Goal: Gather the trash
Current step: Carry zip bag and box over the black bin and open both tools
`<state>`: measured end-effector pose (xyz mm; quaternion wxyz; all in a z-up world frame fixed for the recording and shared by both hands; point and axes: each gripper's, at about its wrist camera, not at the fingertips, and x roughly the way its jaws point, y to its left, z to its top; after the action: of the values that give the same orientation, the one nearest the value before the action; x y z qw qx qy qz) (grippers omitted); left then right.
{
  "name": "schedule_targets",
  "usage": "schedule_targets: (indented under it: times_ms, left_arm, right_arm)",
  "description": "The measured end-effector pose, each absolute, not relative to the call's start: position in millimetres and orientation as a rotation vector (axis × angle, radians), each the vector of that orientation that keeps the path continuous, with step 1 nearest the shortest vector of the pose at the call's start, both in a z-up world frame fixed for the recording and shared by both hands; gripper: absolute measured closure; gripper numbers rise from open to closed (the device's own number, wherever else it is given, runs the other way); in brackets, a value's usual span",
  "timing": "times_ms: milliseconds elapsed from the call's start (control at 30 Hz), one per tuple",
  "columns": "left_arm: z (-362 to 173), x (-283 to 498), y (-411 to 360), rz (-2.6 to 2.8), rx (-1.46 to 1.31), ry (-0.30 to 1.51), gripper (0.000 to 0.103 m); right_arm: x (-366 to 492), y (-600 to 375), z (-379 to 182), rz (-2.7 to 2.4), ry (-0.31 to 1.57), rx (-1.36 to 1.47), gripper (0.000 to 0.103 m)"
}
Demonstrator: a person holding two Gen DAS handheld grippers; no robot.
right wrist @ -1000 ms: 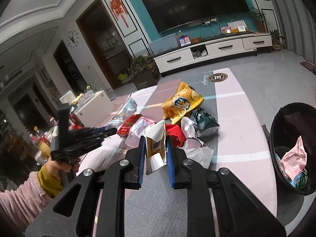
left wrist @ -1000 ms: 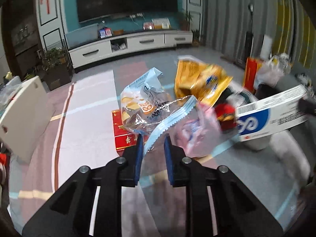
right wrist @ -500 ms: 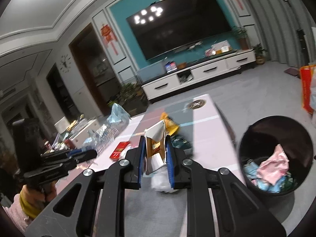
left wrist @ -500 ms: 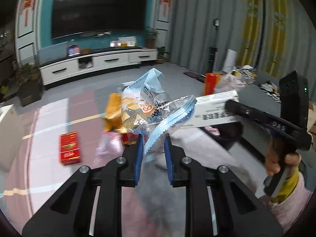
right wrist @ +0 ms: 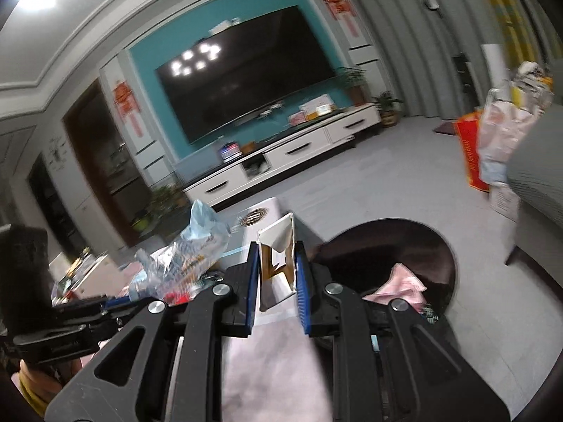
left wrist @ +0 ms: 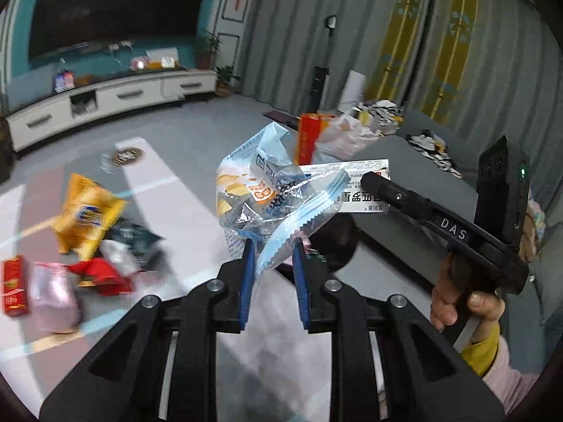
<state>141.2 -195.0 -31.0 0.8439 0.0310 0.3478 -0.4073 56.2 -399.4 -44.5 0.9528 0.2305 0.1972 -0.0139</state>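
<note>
The left tongs (left wrist: 271, 256) pinch the serrated tail of a crumpled clear-and-blue snack wrapper (left wrist: 267, 193), which stands up between the blue pads, lifted off the floor. The right tongs (right wrist: 276, 274) are pressed onto an open white carton (right wrist: 276, 263), its torn flap pointing up; in the left wrist view the same carton (left wrist: 359, 183) shows as a long white box with printed text, held out just behind the wrapper by the right tongs (left wrist: 366, 179), with the right hand (left wrist: 464, 306) gripping the handle. A black trash bin (right wrist: 436, 246) sits just beyond and to the right of the right tongs, with a crumpled pink wrapper (right wrist: 401, 281) lying inside it. On the pale rug (left wrist: 147, 183), toward its left edge, lies a blurred heap of litter: a yellow chip bag (left wrist: 88, 214), a dark green packet (left wrist: 137, 239), a red wrapper (left wrist: 102, 274), a pink bag (left wrist: 52, 295) and a red box (left wrist: 14, 290). A white TV cabinet (right wrist: 292, 158) stands along the far wall.
</note>
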Motion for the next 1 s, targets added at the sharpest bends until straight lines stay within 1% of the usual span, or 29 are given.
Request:
schedule_targets:
  times_ms: [200, 467, 600, 667, 700, 733, 767, 833, 867, 900, 967, 1000]
  left_arm:
    - [-52, 159, -240, -0.925, 0.030, 0.806, 0.080]
    - [-77, 182, -293, -0.923, 0.073, 0.875, 0.080]
    - [-89, 189, -312, -0.896, 0.102, 0.897, 0.075]
    - [-95, 192, -318, -0.891, 0.092, 0.907, 0.071]
    - [-96, 194, -321, -0.889, 0.086, 0.911, 0.066]
    - [-97, 196, -322, -0.884, 0.081, 0.913, 0.058]
    - [-99, 197, -324, -0.886, 0.077, 0.918, 0.054]
    - [-101, 198, -327, -0.885, 0.082, 0.916, 0.046]
    - [-101, 198, -326, -0.884, 0.082, 0.913, 0.042]
    - [-99, 197, -325, -0.885, 0.079, 0.909, 0.039]
    - [-97, 194, -320, -0.894, 0.069, 0.897, 0.036]
    - [-97, 193, -316, -0.893, 0.068, 0.891, 0.031]
  right_arm:
    - [49, -425, -58, -0.109, 0.430, 0.505, 0.083]
    - [53, -439, -76, -0.222, 0.500, 0.506, 0.083]
    - [63, -445, -90, -0.270, 0.570, 0.515, 0.082]
    - [67, -450, -96, -0.288, 0.590, 0.533, 0.081]
    - [68, -452, -99, -0.295, 0.602, 0.548, 0.079]
    - [70, -454, -102, -0.296, 0.614, 0.561, 0.076]
    - [70, -455, -104, -0.299, 0.620, 0.572, 0.074]
    - [70, -459, -105, -0.316, 0.624, 0.585, 0.062]
    - [68, -460, -105, -0.321, 0.617, 0.591, 0.060]
    - [66, -461, -105, -0.320, 0.609, 0.599, 0.059]
    - [64, -461, -103, -0.323, 0.597, 0.603, 0.059]
    - [63, -461, -102, -0.325, 0.593, 0.604, 0.059]
